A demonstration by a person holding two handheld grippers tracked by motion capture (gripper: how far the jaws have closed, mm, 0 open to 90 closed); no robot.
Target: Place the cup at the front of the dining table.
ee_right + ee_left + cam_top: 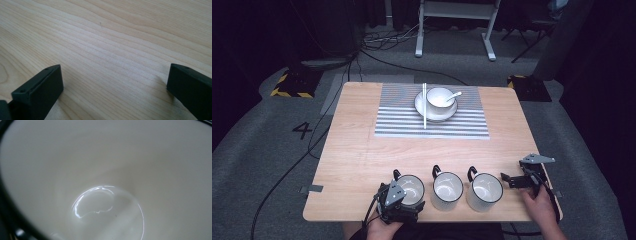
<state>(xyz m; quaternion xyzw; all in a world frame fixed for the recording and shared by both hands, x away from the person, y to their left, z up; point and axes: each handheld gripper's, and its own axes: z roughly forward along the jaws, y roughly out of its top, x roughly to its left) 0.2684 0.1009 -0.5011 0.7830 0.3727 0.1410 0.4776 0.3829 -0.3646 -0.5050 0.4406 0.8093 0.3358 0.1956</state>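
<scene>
1. Right now your left gripper (404, 200) sits at the near edge of the table (357, 165), pressed up against the leftmost mug (411, 189) of a row of three.
2. Its own camera looks straight into that mug's (105, 170) white, glossy inside, with the dark rim curving down the left of the picture; a ring of reflected light marks the bottom.
3. Your left jaws stand about as wide as they go, but you cannot tell from these pictures whether they press on the mug's wall or merely straddle it.
4. The mug stands upright on the wood, handle turned away from you towards the far left.
5. Next to it, the middle mug (447, 190) and the right mug (484, 191) stand upright too, close together but apart, each with a black handle at the upper left.
6. Your right gripper (512, 181) rests near the table's right edge, just beside the right mug and not touching it.
7. Its jaws are spread apart with nothing between them; the right gripper view shows bare wood grain (105, 50) between the two black pads.
8. Farther off, a striped placemat (397, 122) carries a plate (422, 107) with a bowl (439, 97), a spoon (454, 95) in the bowl, and chopsticks (424, 107) lying across the plate's left side.
</scene>
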